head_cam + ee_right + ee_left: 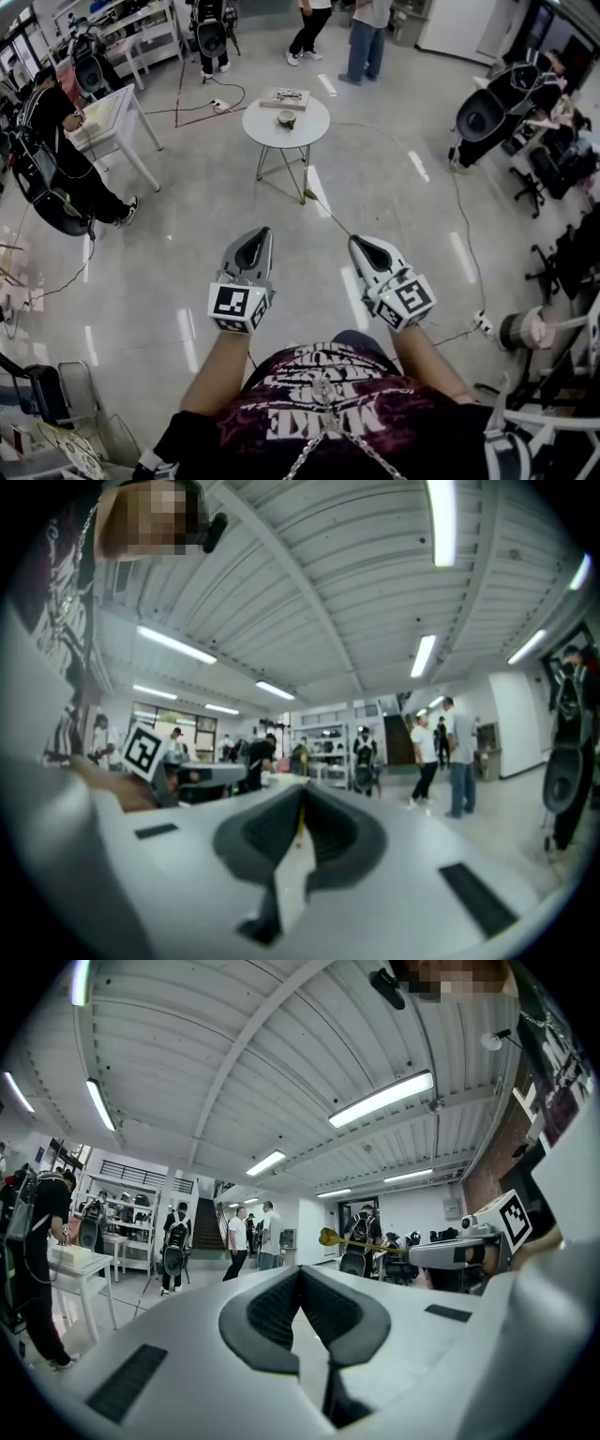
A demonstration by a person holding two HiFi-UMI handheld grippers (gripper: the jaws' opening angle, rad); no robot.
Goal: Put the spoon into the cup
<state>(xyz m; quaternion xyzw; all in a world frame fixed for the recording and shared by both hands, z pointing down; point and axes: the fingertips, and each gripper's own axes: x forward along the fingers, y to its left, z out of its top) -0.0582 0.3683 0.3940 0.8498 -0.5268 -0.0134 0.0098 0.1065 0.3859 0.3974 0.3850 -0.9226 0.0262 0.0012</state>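
Observation:
A small cup (pixel 287 119) stands on a round white table (pixel 281 141) across the floor ahead. My right gripper (pixel 357 241) is shut on the thin yellow handle of a spoon (pixel 328 217), whose bowl points ahead toward the table. In the left gripper view the spoon (pixel 330 1237) shows its gold bowl sticking out of the right gripper (pixel 417 1252). In the right gripper view a yellow sliver of spoon handle (pixel 300 825) sits between the closed jaws of the right gripper (pixel 300 794). My left gripper (pixel 261 232) (pixel 300 1271) is level beside it, shut and empty.
A flat tray (pixel 285 97) lies on the round table behind the cup. A white square table (pixel 112 117) with a person in black (pixel 56 141) stands at the left. Black chairs (pixel 487 112) line the right. Cables and a power strip (pixel 485 325) lie on the floor.

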